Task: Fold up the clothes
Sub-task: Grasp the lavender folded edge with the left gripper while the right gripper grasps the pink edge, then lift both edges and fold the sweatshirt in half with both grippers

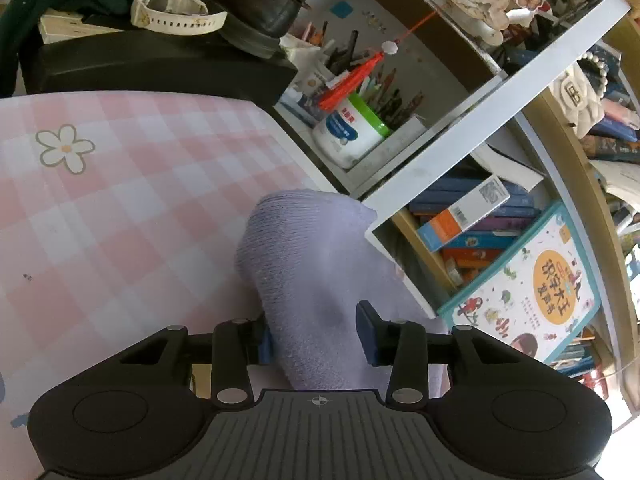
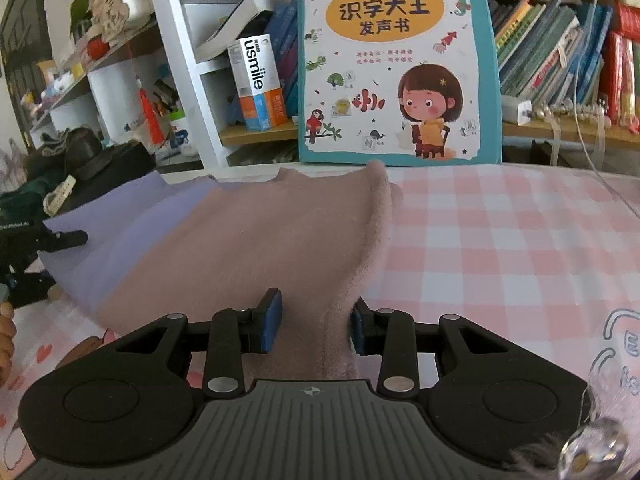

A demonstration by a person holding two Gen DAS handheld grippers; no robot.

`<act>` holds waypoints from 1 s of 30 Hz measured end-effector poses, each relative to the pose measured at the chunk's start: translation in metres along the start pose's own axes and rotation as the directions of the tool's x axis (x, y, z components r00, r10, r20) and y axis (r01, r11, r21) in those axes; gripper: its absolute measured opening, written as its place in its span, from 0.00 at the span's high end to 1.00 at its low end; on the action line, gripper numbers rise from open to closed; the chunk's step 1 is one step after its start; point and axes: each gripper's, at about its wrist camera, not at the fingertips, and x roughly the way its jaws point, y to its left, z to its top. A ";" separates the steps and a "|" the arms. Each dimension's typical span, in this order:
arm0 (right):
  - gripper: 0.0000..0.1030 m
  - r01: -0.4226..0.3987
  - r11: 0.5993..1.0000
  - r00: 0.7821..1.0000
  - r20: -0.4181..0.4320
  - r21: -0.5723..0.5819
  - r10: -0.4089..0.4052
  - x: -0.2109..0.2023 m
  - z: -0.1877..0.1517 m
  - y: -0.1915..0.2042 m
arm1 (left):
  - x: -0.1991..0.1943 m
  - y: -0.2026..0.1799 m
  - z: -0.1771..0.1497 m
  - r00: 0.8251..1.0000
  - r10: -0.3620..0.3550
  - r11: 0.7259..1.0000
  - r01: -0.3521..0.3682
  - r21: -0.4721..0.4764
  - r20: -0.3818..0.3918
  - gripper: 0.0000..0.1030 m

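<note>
A knitted garment lies on the pink checked tablecloth (image 1: 100, 208), lilac at one end (image 1: 312, 264) and dusty pink at the other (image 2: 272, 240). In the left wrist view my left gripper (image 1: 316, 332) stands open around the lilac ribbed end, its blue pads (image 1: 366, 332) on either side of the cloth. In the right wrist view my right gripper (image 2: 316, 324) stands open around the pink end, which runs between the pads. The lilac part (image 2: 116, 232) shows at the left there, with the left gripper (image 2: 44, 248) beside it.
A shelf unit with books (image 2: 560, 60) stands right behind the table. A children's picture book (image 2: 392, 60) leans at the table's back edge. A pen pot and jar (image 1: 352, 128), a black box with a shoe and watch (image 1: 172, 20) sit at the far left.
</note>
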 end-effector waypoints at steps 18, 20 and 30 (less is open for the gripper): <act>0.57 -0.008 0.979 1.000 0.006 -0.202 0.010 -0.007 0.001 0.009 | 0.005 0.007 0.006 1.000 -0.002 1.000 0.002 -0.007 0.002 0.78; 0.50 -0.031 0.965 0.999 0.024 -0.261 0.039 -0.011 0.002 0.009 | 0.005 0.007 0.005 1.000 -0.002 1.000 0.002 -0.005 0.003 0.78; 0.16 -0.159 0.948 0.987 -0.038 -0.276 0.155 -0.035 -0.007 -0.007 | 0.005 0.006 0.005 1.000 0.005 1.000 -0.005 -0.007 0.004 0.78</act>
